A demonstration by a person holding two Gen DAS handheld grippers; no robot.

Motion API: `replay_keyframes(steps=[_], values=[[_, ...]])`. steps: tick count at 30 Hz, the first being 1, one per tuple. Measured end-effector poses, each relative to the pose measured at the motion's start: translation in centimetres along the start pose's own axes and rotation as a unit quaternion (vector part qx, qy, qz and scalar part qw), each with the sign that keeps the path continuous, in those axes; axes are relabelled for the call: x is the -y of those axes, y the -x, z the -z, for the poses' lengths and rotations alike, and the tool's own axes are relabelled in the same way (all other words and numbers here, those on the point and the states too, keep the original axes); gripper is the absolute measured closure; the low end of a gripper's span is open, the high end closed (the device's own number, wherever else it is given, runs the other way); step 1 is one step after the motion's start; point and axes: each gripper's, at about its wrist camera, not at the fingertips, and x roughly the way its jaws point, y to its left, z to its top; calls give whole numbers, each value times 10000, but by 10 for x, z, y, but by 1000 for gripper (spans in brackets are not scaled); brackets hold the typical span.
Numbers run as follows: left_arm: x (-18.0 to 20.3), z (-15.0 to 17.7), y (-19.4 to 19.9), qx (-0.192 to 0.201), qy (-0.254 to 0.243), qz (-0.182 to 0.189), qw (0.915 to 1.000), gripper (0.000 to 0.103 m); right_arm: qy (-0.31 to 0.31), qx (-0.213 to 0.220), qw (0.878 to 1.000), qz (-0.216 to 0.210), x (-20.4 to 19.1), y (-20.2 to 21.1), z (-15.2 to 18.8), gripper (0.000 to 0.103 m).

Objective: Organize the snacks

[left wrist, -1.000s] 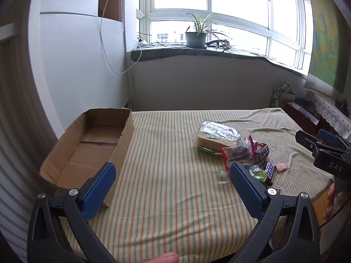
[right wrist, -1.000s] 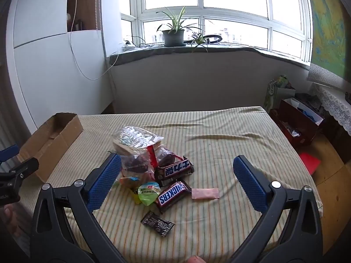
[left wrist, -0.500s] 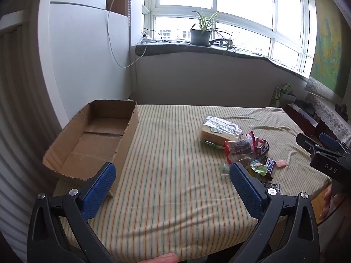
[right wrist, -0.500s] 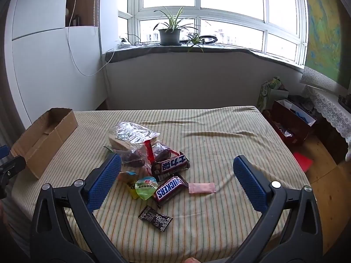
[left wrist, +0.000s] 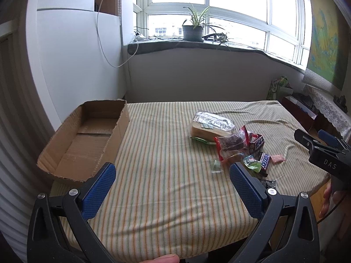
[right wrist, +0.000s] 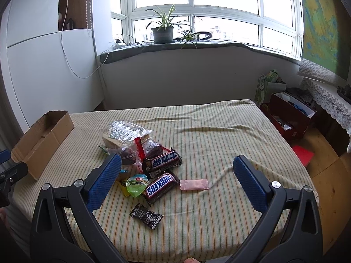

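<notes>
Left wrist view: the left gripper [left wrist: 172, 174] hangs with its blue fingers wide apart and empty above a striped table [left wrist: 164, 157], with an empty cardboard box [left wrist: 87, 140] at the table's left edge. Right wrist view: the right gripper [right wrist: 175, 171], also spread wide and empty, hovers over a snack pile [right wrist: 144, 153] mid-table. Just beside the pile lie a Snickers bar [right wrist: 161, 185], a pink packet [right wrist: 194, 184] and a black packet [right wrist: 146, 215].

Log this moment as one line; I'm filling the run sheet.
left gripper: open, holds nothing | right gripper: open, holds nothing | snack pile: on striped cloth | cardboard box: no snacks inside
</notes>
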Motion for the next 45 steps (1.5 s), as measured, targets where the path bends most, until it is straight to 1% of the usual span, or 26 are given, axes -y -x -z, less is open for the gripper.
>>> replay_keyframes(steps=[8, 13, 19, 29, 45], values=[[14, 1, -4, -79, -106, 18, 9999, 0, -94, -40, 9999, -28, 9, -4, 3, 0], [15, 3, -7, -138, -66, 68, 9999, 0, -51, -51, 10000, 34, 8, -4, 2, 0], [16, 2, -7, -131, -73, 83, 9999, 0, 39, 34, 10000, 48, 4, 3, -1, 0], [14, 3, -7, -165, -61, 88, 9998, 0, 98, 24, 9999, 45, 1, 4, 0, 0], [8, 1, 2, -74, -16, 124, 9999, 0, 180, 116, 9997, 71, -4, 13, -2, 0]])
